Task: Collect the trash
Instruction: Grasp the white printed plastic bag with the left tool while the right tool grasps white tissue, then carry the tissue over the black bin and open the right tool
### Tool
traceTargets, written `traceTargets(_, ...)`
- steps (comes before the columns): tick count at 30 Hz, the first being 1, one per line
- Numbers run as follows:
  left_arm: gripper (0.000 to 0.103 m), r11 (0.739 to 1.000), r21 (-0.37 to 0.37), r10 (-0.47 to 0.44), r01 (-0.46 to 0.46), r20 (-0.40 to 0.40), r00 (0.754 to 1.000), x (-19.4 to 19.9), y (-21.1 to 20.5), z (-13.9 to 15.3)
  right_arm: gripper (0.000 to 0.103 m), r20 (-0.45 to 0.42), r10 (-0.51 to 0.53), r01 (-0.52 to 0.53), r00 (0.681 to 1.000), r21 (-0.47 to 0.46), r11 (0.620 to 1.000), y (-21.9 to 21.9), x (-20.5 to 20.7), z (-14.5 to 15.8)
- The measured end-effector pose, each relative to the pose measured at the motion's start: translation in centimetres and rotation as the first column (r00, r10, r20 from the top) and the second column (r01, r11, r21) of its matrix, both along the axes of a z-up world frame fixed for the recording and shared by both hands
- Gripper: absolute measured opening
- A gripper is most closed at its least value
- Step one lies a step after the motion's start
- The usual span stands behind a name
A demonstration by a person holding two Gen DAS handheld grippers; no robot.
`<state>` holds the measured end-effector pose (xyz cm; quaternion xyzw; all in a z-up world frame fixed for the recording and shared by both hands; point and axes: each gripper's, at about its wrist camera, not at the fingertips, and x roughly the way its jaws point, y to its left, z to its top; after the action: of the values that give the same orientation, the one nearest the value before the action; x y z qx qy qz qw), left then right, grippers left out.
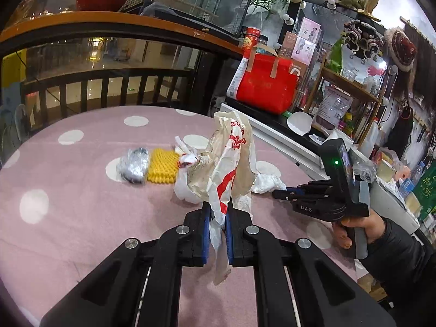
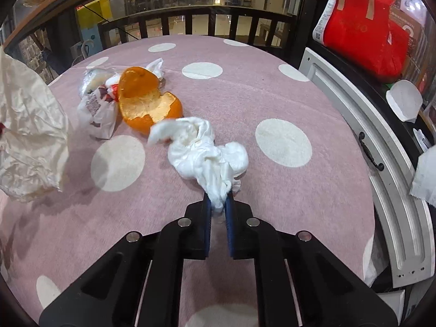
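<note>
A: Left wrist view, left to right?
B: Silver foil wrapper (image 1: 133, 167) and yellow bumpy piece (image 1: 161, 165) lie touching, ahead-left of the fingers, on the pink dotted tablecloth (image 1: 68, 218). Left gripper (image 1: 217, 218) is clamped on a crumpled white-and-red plastic bag (image 1: 229, 163); the bag stands up past the tips and a strip hangs down between the pads. Right of the fingers, a hand (image 1: 362, 224) holds the right gripper (image 1: 278, 194).
A: Right wrist view?
B: Same bag at far left, lifted. Ahead-left of the fingers: small wrappers (image 2: 96, 103), then orange peel (image 2: 147, 102), touching each other. Right gripper (image 2: 218, 204) is closed on a white crumpled tissue (image 2: 207, 152); it pinches the near end, and the rest lies on the cloth just ahead of the tips. Far right: white cabinet edge (image 2: 381, 163), red tote bag (image 2: 359, 35) up top.
</note>
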<state>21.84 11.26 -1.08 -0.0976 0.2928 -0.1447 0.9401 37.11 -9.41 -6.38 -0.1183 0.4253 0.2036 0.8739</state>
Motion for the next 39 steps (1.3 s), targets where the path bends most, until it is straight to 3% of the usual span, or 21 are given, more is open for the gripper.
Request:
traceTargets(16,0.009,0.999,0.046,0.001,-0.002,0.025,1.0,-3.7,-4.8,0.2,0.009,0.049,-0.091,0.084,0.995,0.132,0.988,-6.7,-9.3,3.3)
traceTargets(27,0.009,0.995,0.016,-0.098,0.097,0.075,0.992,-5.8,-9.5,1.4,0.009,0.046,-0.194,0.183,0.98,0.191,0.964,-12.7,-15.0,3.8)
traceTargets(39,0.009,0.968,0.005,-0.248,0.249,0.115,0.962,-6.9,-16.4,2.5,0.009,0.025,-0.36,0.346,0.933,0.216,0.913,-20.6,-19.2,3.4)
